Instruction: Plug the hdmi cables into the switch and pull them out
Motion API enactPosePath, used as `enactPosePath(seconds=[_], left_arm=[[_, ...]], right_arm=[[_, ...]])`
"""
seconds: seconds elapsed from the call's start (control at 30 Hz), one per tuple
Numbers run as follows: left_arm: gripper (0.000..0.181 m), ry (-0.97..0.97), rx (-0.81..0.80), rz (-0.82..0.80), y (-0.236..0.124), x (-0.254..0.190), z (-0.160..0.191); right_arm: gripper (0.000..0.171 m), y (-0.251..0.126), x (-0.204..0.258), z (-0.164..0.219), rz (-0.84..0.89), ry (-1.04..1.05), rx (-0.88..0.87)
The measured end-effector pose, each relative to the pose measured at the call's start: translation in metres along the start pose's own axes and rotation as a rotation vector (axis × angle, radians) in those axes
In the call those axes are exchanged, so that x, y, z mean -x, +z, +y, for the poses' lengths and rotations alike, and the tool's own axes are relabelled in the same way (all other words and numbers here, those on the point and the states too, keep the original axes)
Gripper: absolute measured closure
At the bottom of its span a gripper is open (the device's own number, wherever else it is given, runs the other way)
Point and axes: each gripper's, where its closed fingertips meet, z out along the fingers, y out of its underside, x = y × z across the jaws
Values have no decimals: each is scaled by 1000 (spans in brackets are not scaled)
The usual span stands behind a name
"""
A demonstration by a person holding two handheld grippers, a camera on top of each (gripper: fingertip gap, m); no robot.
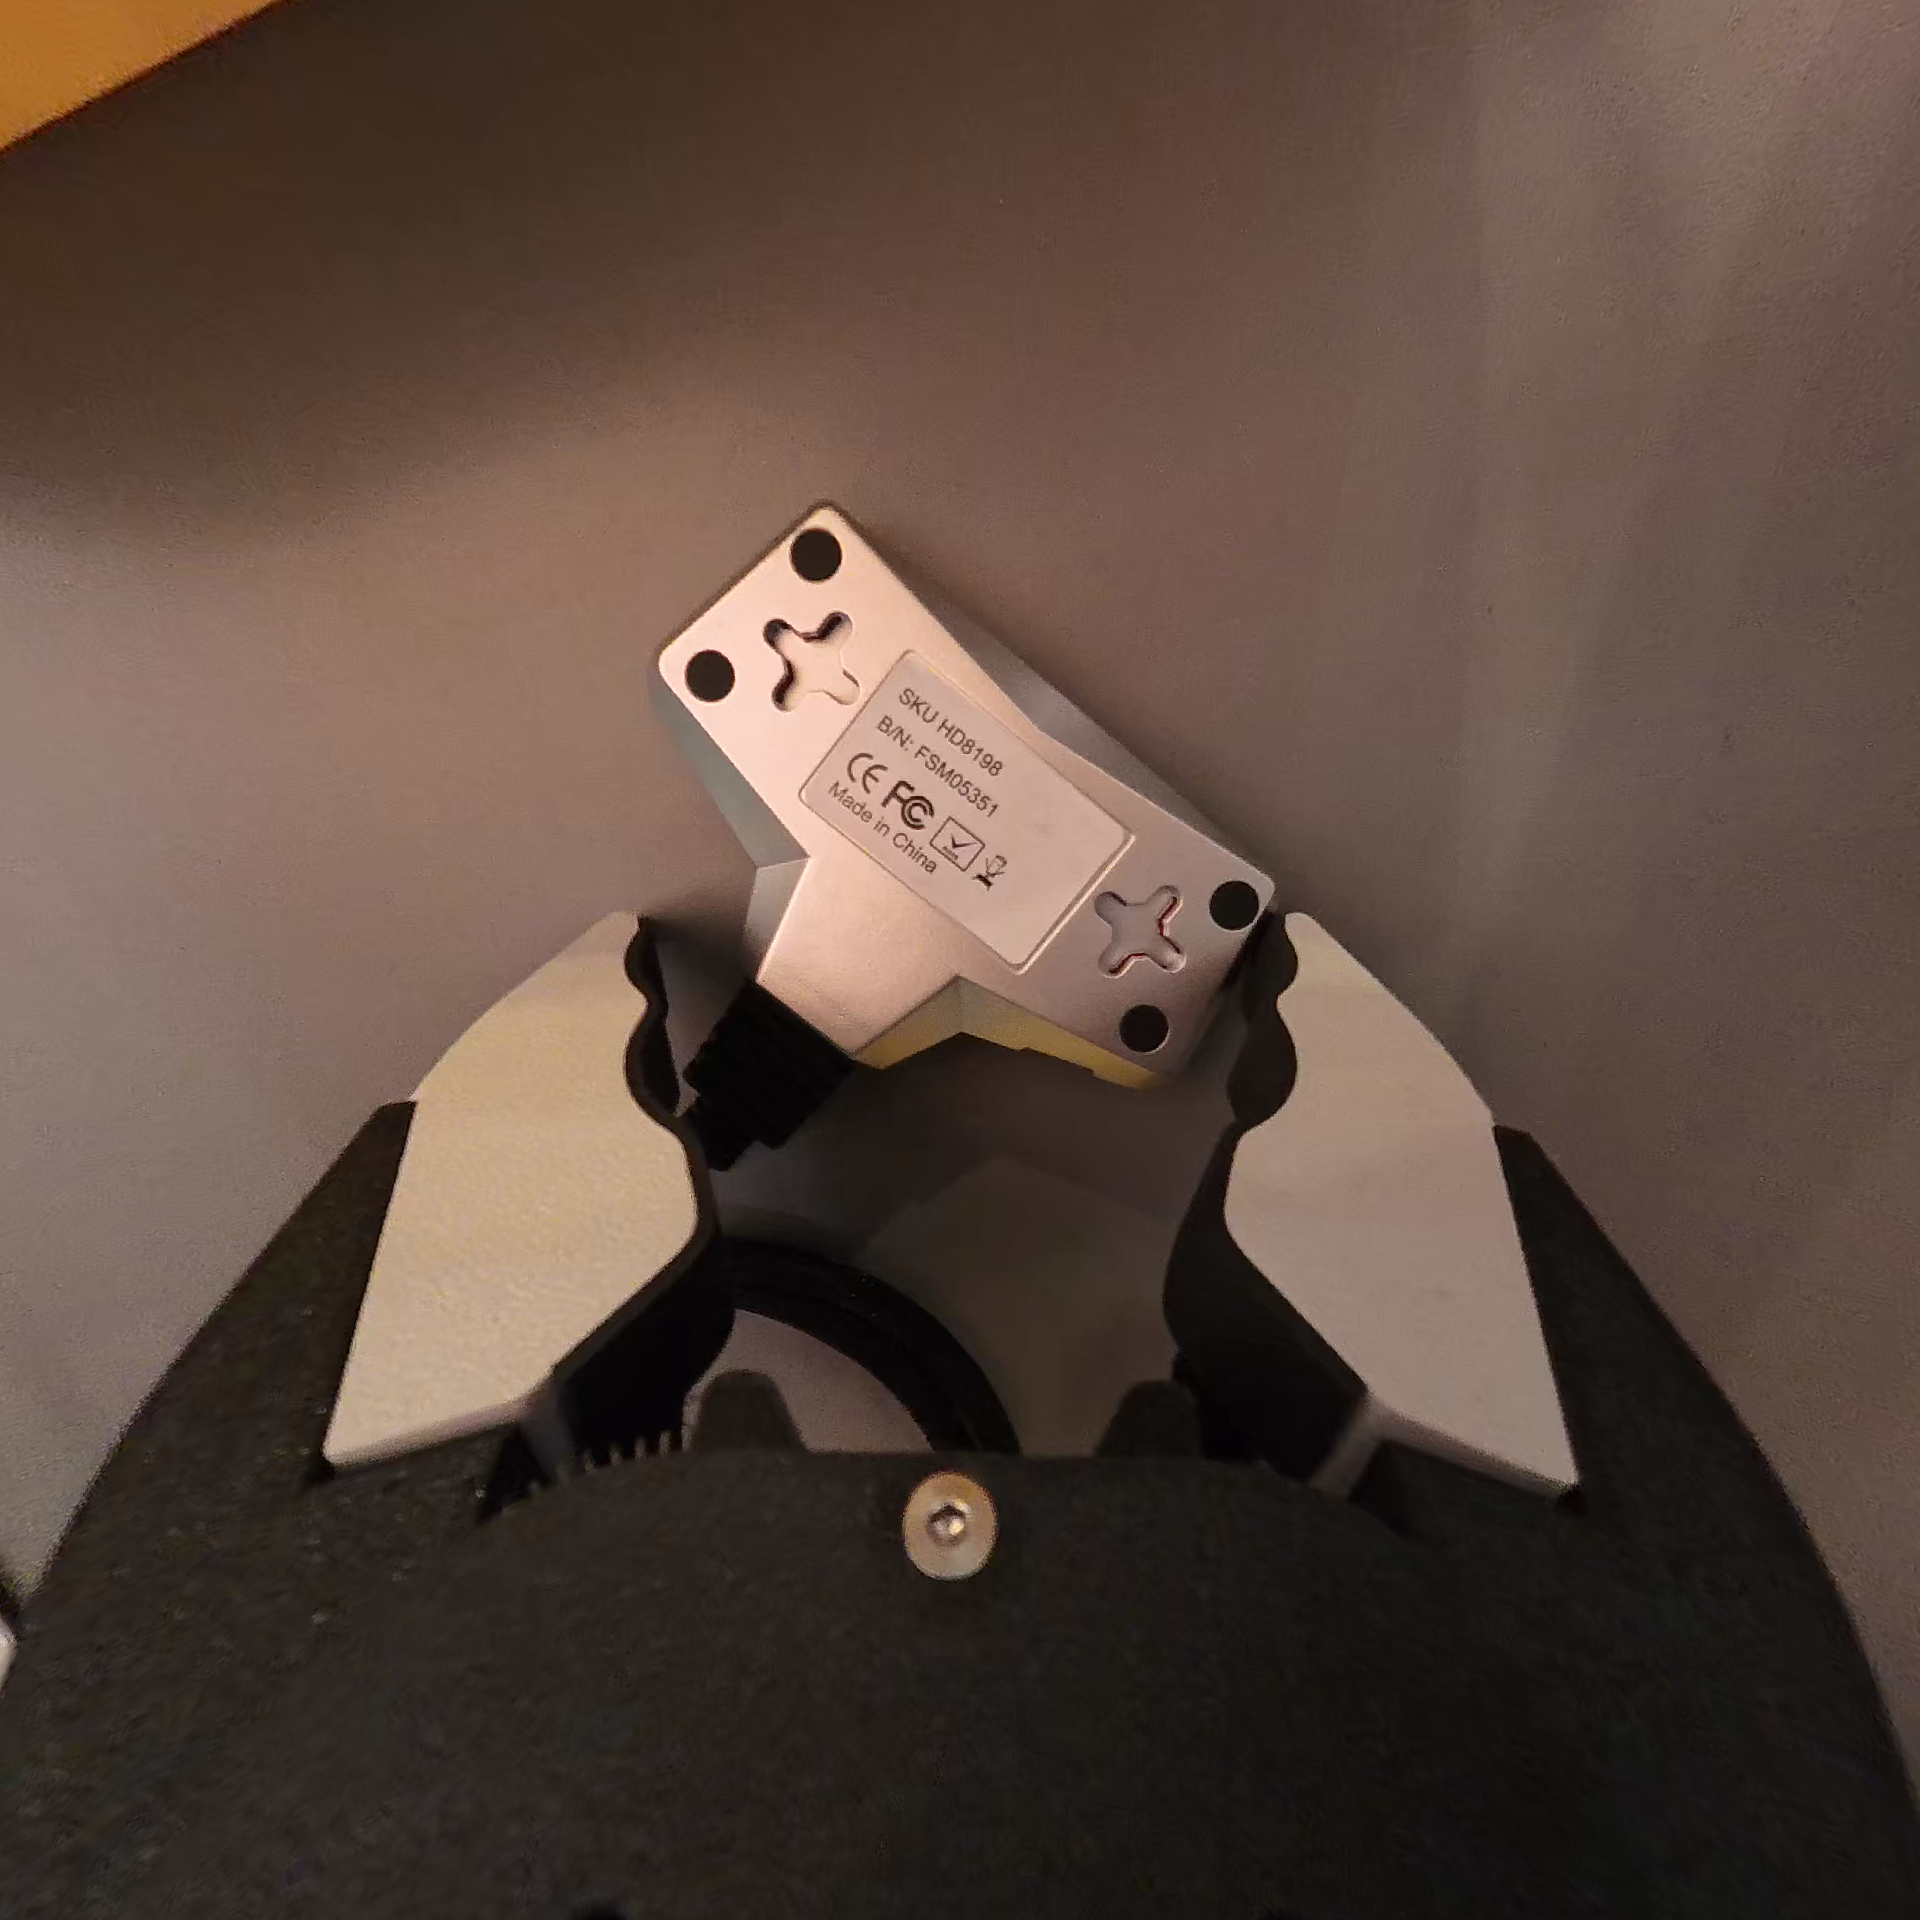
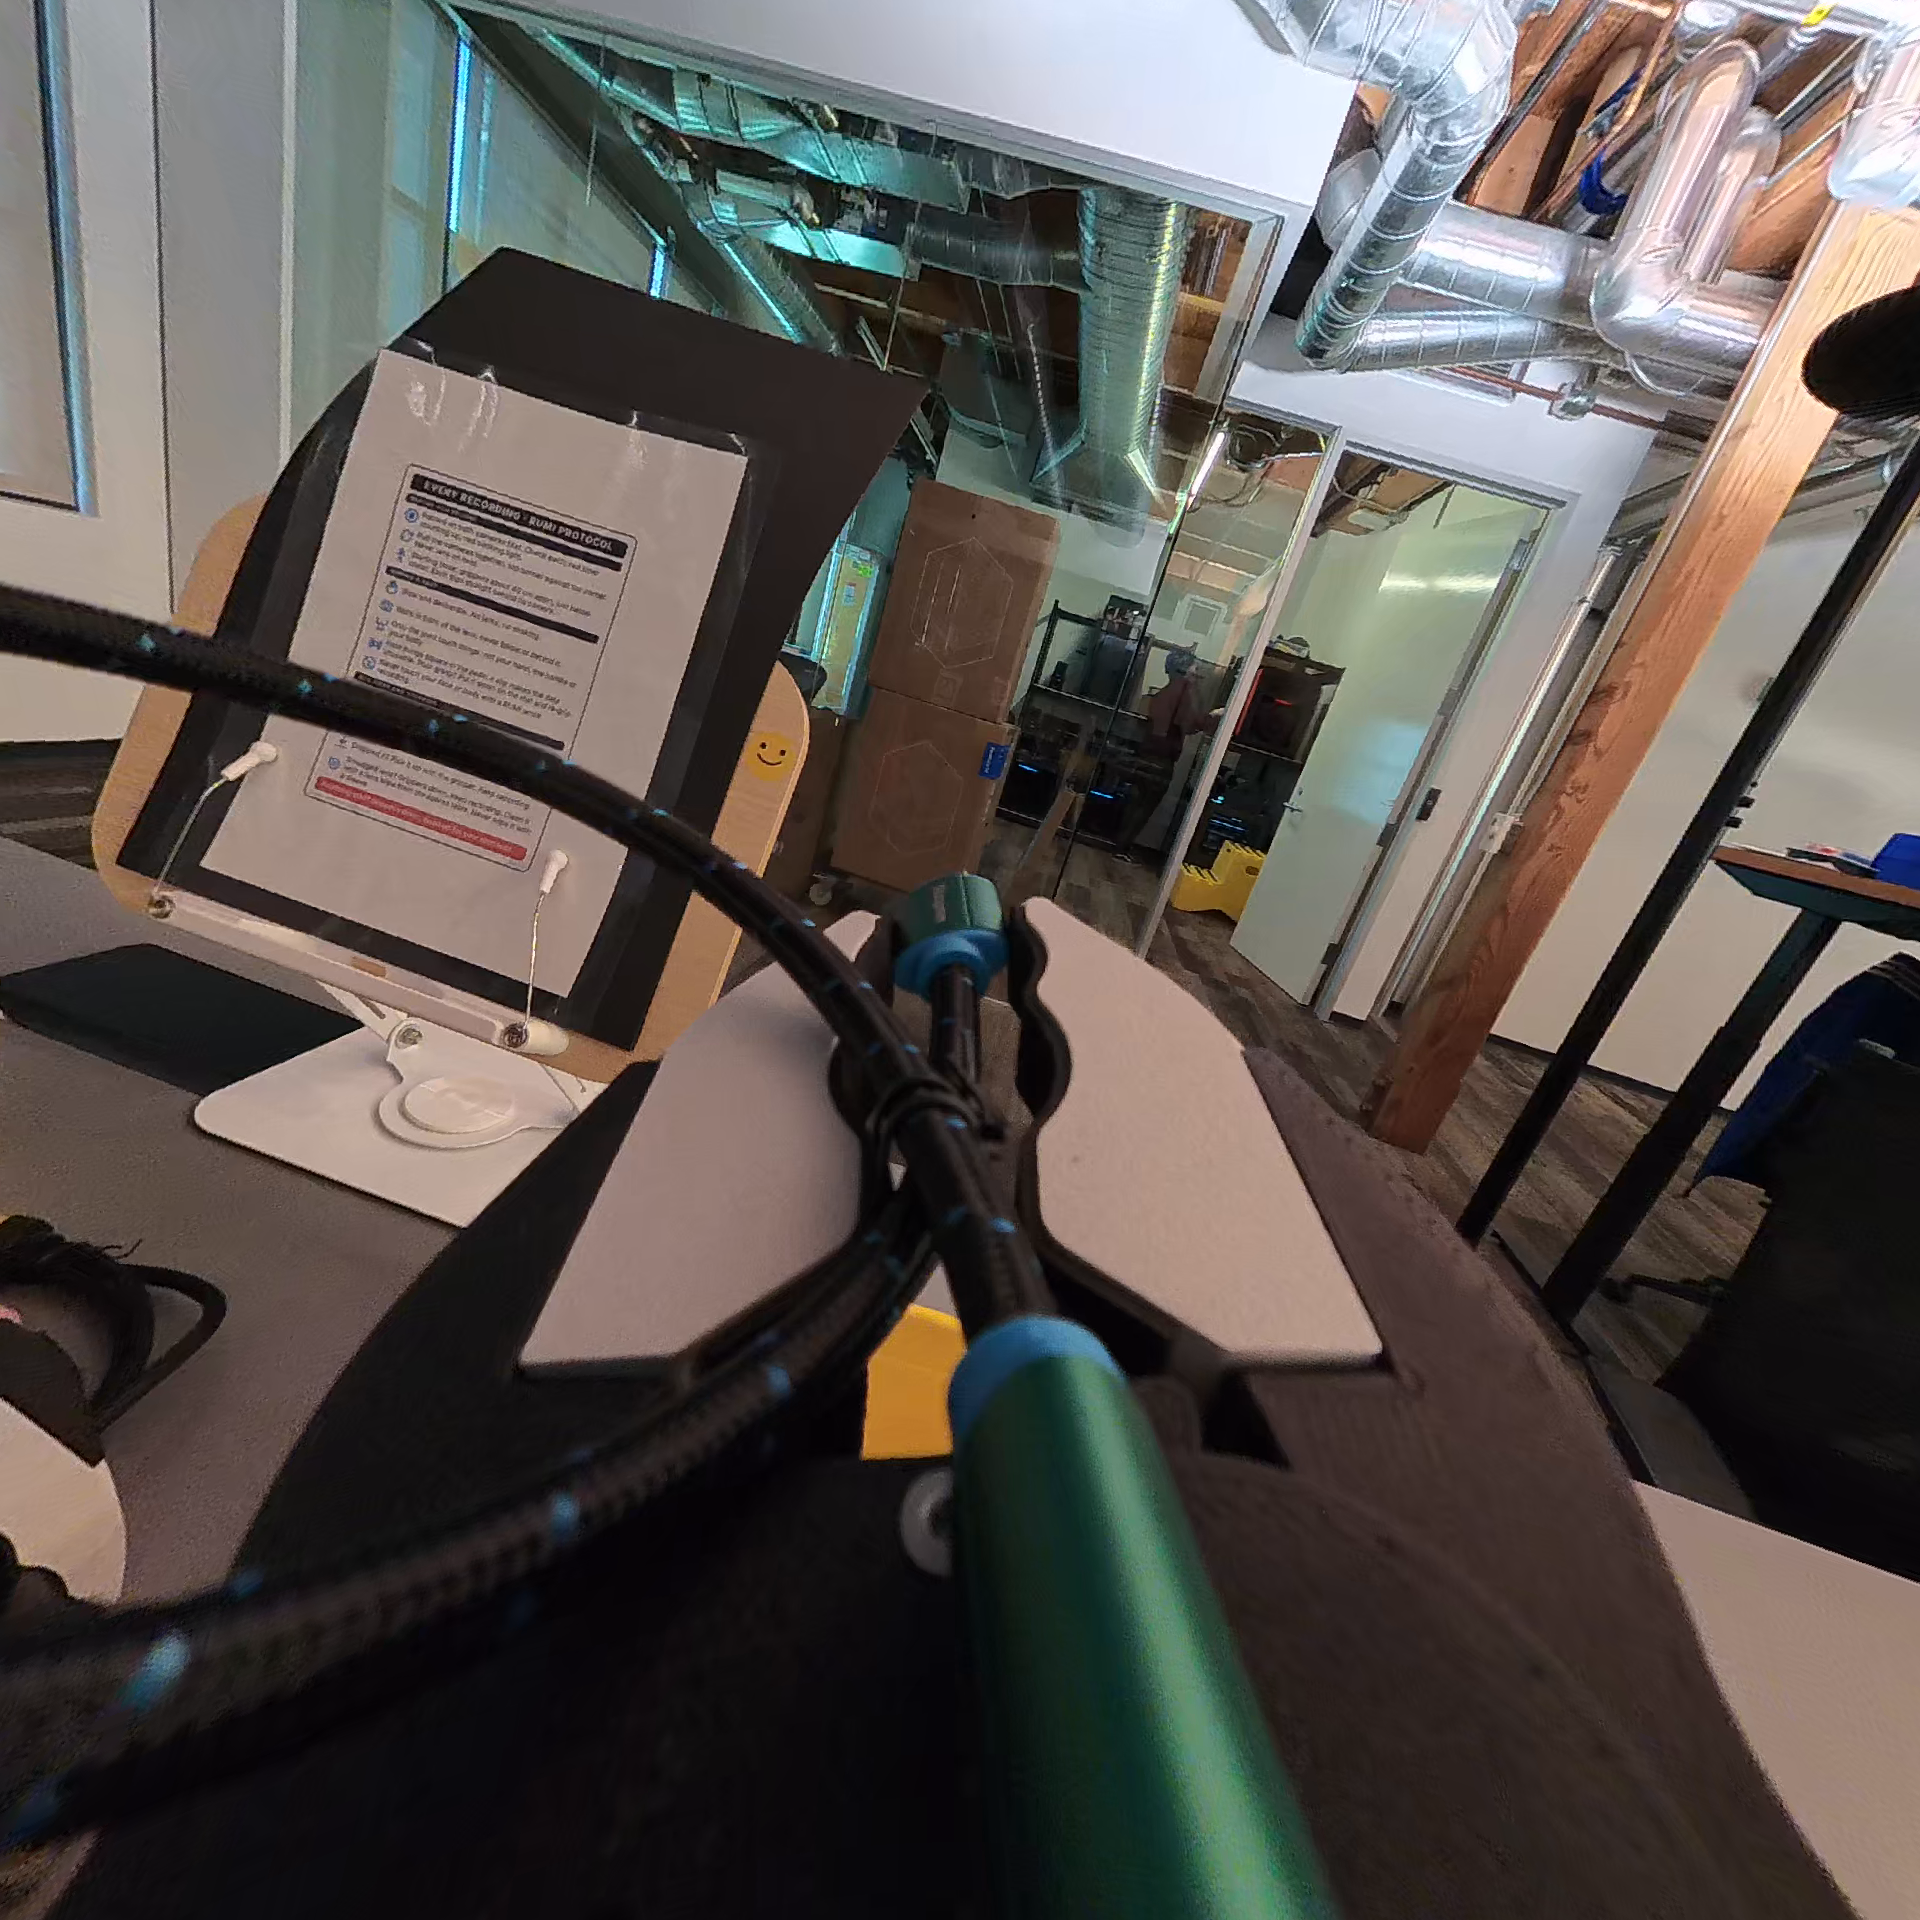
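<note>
- Left tool (image 1: 956,997): fingers spread wide, bracketing the silver switch (image 1: 935,790); right pad is touching the switch's corner, left pad is meeting the black strain relief (image 1: 764,1081) of its attached lead. Whether it's truly clamping or only cradling is hard to judge.
- Switch is lying tilted, underside up w/ label (image 1: 961,805) showing, over a grey surface (image 1: 416,468); contact w/ that surface can't be told.
- Right tool (image 2: 951,1049): nearly closed, pinching the black braided hdmi cable (image 2: 966,1164); a green plug (image 2: 948,920) is sitting just beyond the fingertips, a second green plug barrel (image 2: 1081,1558) is lying blurred across the tool's body.
- Doing it well (judgement): switch probably needs a squarer, firmer hold w/ a port facing the plug; regripping nearer the plug should be stiffening the push & keeping it straight.
- Hidden: the switch's ports aren't visible; plug tips & orientation unreadable; cable loop is running out of frame left of the plug; neither view is showing both tools together.
- Behind the plug: a document stand (image 2: 457,727) on the surface.
</note>
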Motion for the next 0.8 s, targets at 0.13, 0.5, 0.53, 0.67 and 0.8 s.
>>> enactPosePath(seconds=[0.13,0.5,0.53,0.67,0.8], left_arm=[[82,-71,-6,-17,-2,2,-2],[92,-292,-230,57,-46,-6,-27],[92,-297,-267,43,-54,-5,-30],[92,-325,-465,-45,-90,1,-46],[92,-391,-701,-173,-133,3,-65]], right_arm=[[149,0,-1,-1,-12,29,-12],[150,0,6,-3,-74,75,-22],[150,1,9,-4,-86,80,-26],[150,2,37,-11,-242,153,-54],[150,0,83,-19,-486,219,-96]])
